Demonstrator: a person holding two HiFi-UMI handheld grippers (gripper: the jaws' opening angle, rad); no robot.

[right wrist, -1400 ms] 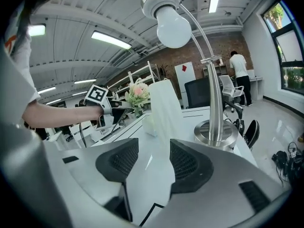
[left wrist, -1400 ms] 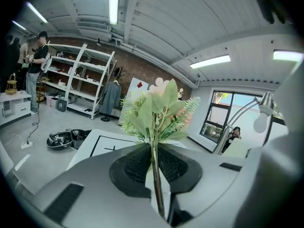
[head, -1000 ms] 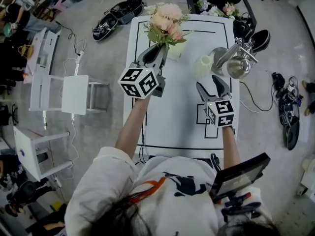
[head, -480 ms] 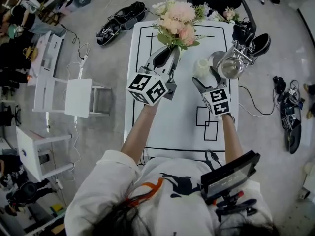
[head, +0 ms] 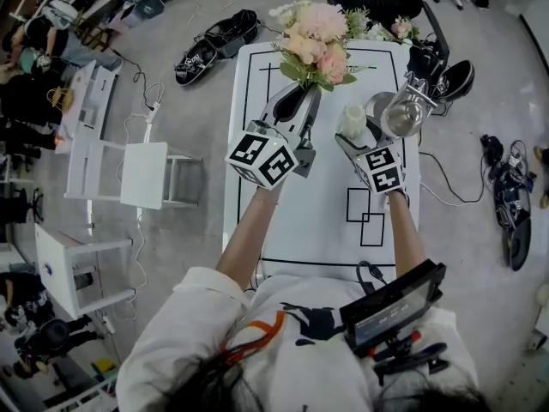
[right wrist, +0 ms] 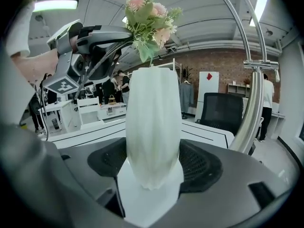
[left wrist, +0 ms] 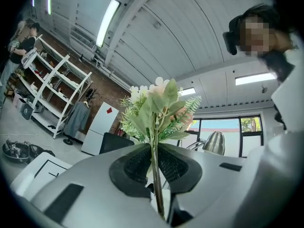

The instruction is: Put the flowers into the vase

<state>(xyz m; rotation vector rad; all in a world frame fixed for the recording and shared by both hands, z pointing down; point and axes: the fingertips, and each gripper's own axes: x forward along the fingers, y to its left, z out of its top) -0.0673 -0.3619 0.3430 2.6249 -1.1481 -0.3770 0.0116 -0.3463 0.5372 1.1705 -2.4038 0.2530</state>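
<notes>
Now | left tongs (head: 300,94) pinching flowers (head: 314,41) by stem | right tongs (head: 357,137) just spread wide, vase (head: 352,118) between.

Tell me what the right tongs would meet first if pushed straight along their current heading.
The white vase: it already stands inside the right tongs, whose jaws have just been opening. The pads look clear of it, so contact would likely come almost at once.

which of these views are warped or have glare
Head view: mild fisheye, even light, table sharp. Left gripper view: black rounded corners, ceiling light strip blown out, flowers in focus. Right gripper view: same dark corners, vase evenly lit, no glare on it.
</notes>
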